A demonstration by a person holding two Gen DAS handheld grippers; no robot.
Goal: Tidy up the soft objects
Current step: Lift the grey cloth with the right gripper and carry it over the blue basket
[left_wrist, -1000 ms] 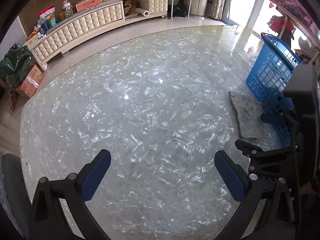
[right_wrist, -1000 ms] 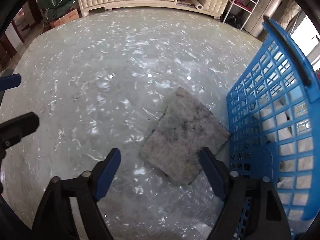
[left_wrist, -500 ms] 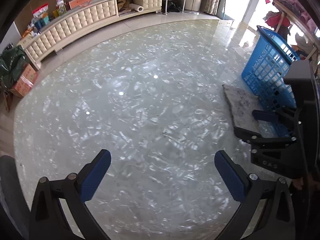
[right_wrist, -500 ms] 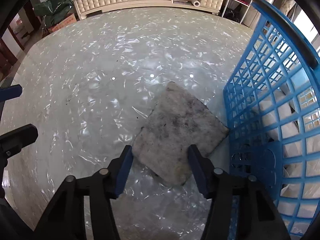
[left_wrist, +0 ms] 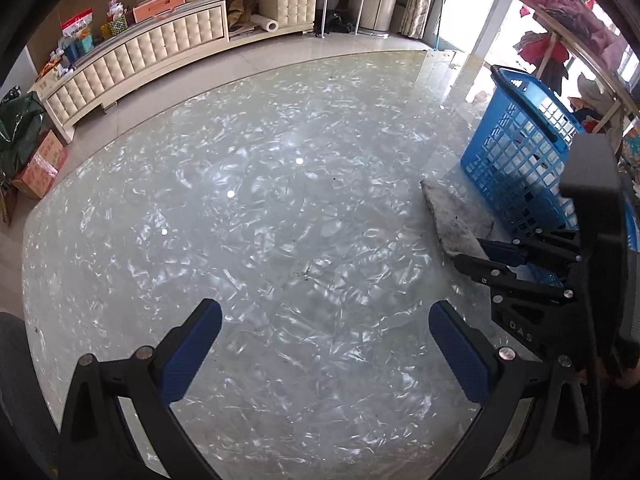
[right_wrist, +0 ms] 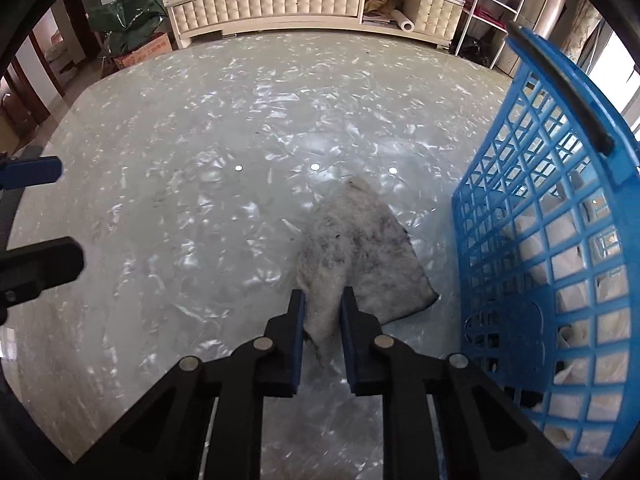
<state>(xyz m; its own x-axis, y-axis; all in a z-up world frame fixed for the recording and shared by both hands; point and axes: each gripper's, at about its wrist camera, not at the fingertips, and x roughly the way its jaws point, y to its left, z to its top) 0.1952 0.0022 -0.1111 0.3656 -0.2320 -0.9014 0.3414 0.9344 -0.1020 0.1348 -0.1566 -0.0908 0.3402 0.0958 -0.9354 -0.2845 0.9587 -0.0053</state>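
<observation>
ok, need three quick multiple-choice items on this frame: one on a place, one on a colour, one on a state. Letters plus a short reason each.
1. Where does the grey cloth lie?
A. inside the basket
B. on the table beside the basket
C. on the cabinet

2. What colour is the basket?
A. blue
B. red
C. white

3. How does the right gripper stand?
A. wide open above the cloth
B. shut on nothing
C. shut on the cloth

Answers:
1 B: the cloth rests on the glossy table, just left of the basket wall.
2 A: its lattice wall is blue, with a dark handle on the rim.
3 C: its jaws have just been closing, and a bunched edge of the cloth is pinched between the blue pads. The left gripper is open, with nothing in it.
</observation>
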